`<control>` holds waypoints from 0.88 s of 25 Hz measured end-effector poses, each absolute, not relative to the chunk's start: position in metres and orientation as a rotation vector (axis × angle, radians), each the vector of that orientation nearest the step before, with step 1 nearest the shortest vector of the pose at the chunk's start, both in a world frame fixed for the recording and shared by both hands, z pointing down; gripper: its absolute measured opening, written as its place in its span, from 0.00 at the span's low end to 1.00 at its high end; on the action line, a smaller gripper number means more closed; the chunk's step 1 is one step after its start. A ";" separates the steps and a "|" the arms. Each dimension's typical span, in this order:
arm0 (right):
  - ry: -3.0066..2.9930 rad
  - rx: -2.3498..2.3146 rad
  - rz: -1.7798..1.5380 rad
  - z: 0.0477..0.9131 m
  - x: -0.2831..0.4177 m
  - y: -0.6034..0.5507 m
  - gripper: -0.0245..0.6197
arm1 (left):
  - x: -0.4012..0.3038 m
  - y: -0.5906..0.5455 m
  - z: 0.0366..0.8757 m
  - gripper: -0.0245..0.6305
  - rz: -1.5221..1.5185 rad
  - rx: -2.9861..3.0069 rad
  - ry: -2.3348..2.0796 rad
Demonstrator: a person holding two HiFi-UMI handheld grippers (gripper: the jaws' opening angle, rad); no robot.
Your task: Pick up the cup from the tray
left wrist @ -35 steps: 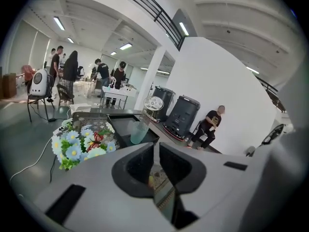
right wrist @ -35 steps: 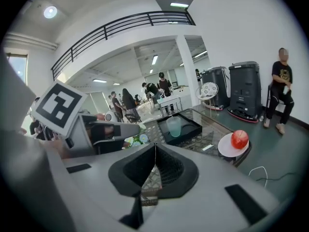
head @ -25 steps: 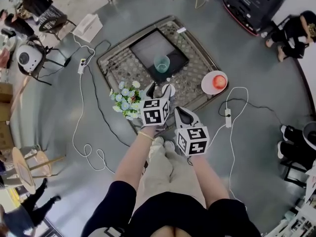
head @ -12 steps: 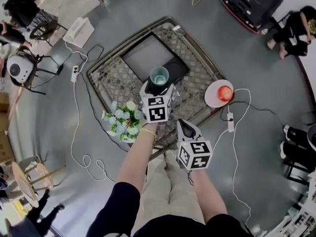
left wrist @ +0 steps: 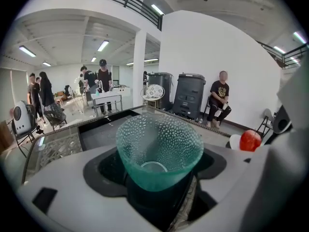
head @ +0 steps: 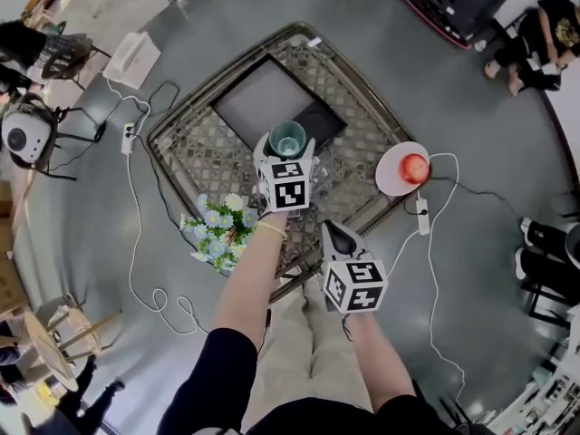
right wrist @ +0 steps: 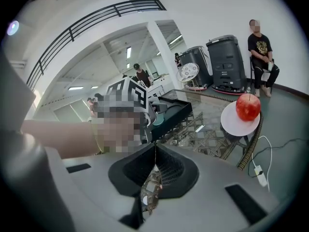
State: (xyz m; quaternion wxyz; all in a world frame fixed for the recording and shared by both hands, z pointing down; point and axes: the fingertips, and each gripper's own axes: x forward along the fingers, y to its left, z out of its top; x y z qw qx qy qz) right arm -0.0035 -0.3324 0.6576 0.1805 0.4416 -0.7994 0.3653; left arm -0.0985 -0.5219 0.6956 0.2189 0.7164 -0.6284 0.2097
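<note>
- Grey floor (head: 471, 89) of a wide hall lies under everything, with white cables (head: 134, 216) looping across it; in the left gripper view a person sits on a chair (left wrist: 219, 103) against the white far wall, beside two dark bins (left wrist: 190, 94).
- Low table (head: 204, 148) with a lattice-patterned top stands in front of the person holding the tools.
- Dark rectangular tray (head: 263, 98) sits on the table's far half.
- Bunch of pale blue and white flowers (head: 216, 229) lies at the table's near left edge.
- Round white plate (head: 391, 172) stands just off the table's right side.
- Left hand-held gripper (head: 288, 155) reaches out over the table to the tray's near edge. Its jaws stand wide and are closing. The cup is between them, and the pads do not seem to press on it.
- Right hand-held gripper (head: 333, 236) is held back near the person's legs, well apart from the tray, with its jaws together and nothing between them.
- Green see-through cup (left wrist: 159, 149), dimpled all over, stands upright at the tray's near edge, mouth up and empty.
- Red apple (head: 415, 166) rests on the plate.
</note>
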 end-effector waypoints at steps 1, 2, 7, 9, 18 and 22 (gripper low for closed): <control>-2.256 1.251 1.034 0.658 -0.003 -0.332 0.05 | -0.098 -0.523 0.696 0.63 0.574 1.982 -1.736; -2.254 1.254 1.034 0.658 -0.003 -0.332 0.05 | -0.099 -0.523 0.696 0.63 0.566 1.979 -1.735; -2.251 1.270 1.028 0.654 -0.003 -0.332 0.05 | -0.100 -0.520 0.696 0.63 0.508 1.939 -1.717; -2.252 1.279 1.021 0.651 -0.003 -0.333 0.05 | -0.100 -0.518 0.690 0.63 0.460 1.932 -1.713; -2.286 1.336 0.953 0.613 0.006 -0.338 0.05 | -0.091 -0.483 0.641 0.63 0.347 1.923 -1.679; -2.313 1.351 0.901 0.584 0.008 -0.336 0.05 | -0.083 -0.457 0.611 0.63 0.358 1.969 -1.661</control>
